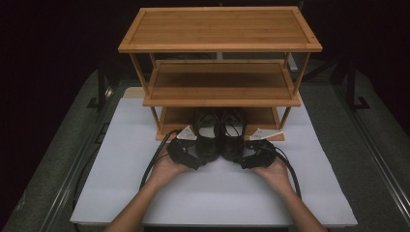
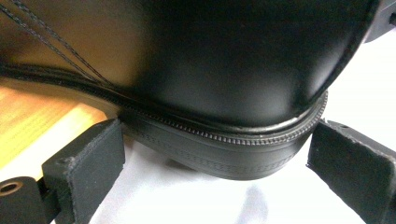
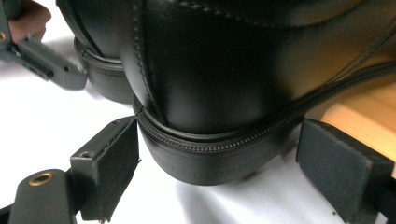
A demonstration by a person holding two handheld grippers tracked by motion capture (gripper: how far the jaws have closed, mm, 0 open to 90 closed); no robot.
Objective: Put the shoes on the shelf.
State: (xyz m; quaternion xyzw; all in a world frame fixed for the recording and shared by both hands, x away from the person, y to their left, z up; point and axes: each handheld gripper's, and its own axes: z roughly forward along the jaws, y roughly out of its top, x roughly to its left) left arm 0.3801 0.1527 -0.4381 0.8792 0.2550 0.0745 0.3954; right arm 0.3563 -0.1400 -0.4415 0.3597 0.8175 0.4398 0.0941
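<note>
Both grippers sit at the heels of a pair of black leather shoes on the table. Left gripper [image 2: 215,172] fingers straddle the left shoe [image 2: 224,70] heel, wide open, not quite pressing; right gripper [image 3: 217,168] does the same on the right shoe [image 3: 224,79].

A three-tier bamboo rack [image 1: 220,46] stands at the far end of a white mat [image 1: 212,193] on the table; a pair of black shoes [image 1: 220,135] sits side by side, toes in on the bottom shelf and heels out over the mat; the left gripper [image 1: 193,162] lies at the heel of the left shoe, the right gripper [image 1: 247,162] at the heel of the right one; each is held in a hand, forearms entering from below; whether the jaws press the heels cannot be told here.
</note>
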